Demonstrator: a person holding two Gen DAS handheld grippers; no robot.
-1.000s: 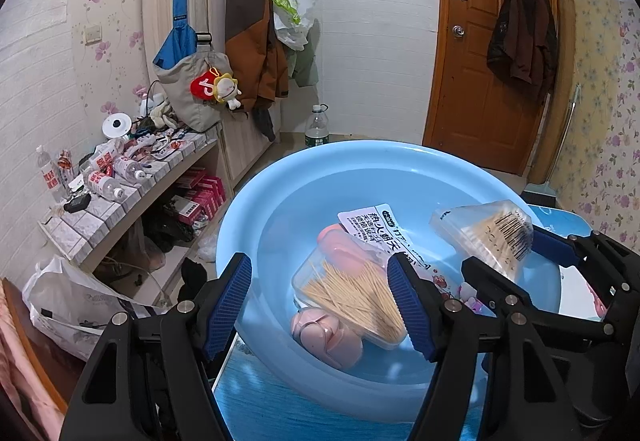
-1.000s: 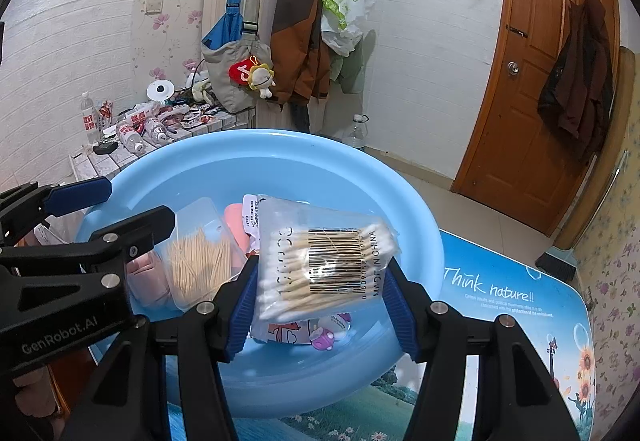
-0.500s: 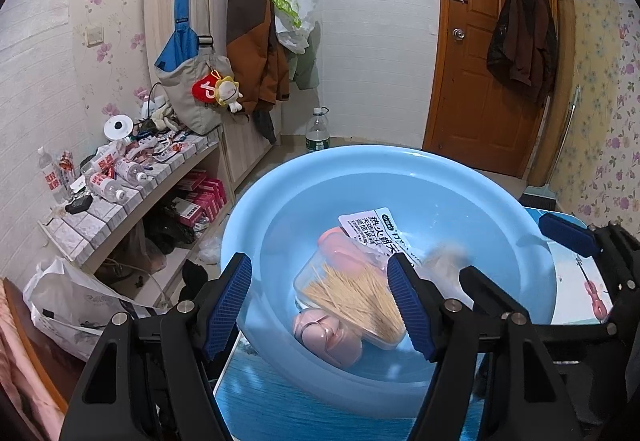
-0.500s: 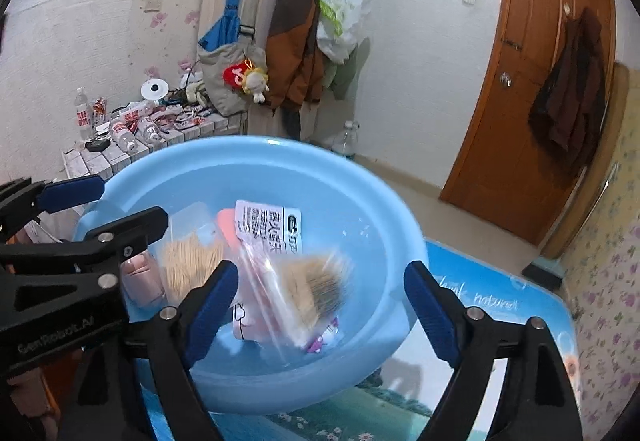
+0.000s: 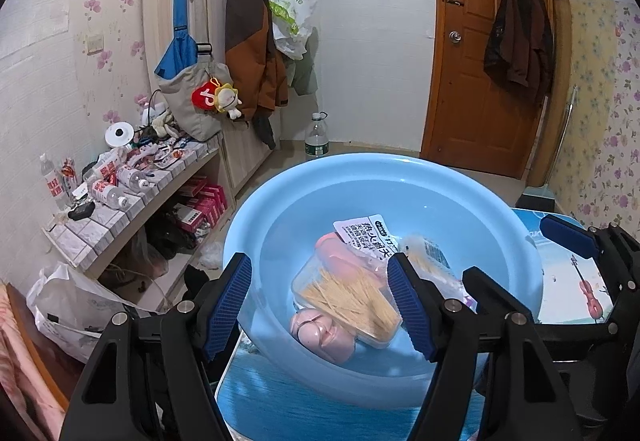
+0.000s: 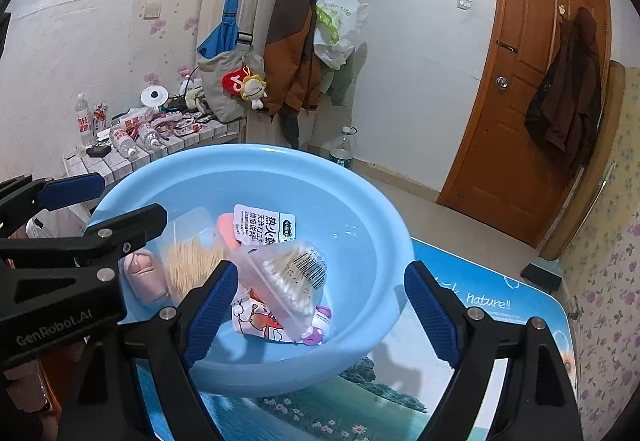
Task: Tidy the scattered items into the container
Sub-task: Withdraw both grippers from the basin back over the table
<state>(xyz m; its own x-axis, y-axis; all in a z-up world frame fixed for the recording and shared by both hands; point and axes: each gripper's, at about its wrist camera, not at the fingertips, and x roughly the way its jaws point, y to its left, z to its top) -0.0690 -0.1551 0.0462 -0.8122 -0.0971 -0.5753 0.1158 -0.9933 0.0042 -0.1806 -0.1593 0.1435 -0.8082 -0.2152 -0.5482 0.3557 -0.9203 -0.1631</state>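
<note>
A light blue basin [image 5: 500, 217] [image 6: 372, 233] stands on the table. Inside lie a clear box of toothpicks [image 5: 352, 297] [image 6: 192, 265], a pink round case [image 5: 320, 333] [image 6: 144, 277], a white labelled sachet [image 5: 370, 235] [image 6: 266, 223] and a bag of cotton swabs [image 6: 290, 277] [image 5: 428, 253] on top of the pile. My left gripper [image 5: 320, 305] is open and empty over the basin's near rim. My right gripper [image 6: 316, 315] is open and empty just above the swab bag; it also shows in the left wrist view [image 5: 520, 261].
The table has a blue landscape-print cover [image 6: 500, 305] [image 5: 580, 281]. A cluttered tiled shelf [image 5: 132, 181] stands at the left. Coats and bags [image 5: 256, 41] hang on the wall. A wooden door [image 5: 480, 81] is at the back right.
My right gripper opened and let go of the cotton swab bag, which dropped into the basin onto the other items. The left gripper stayed open in place.
</note>
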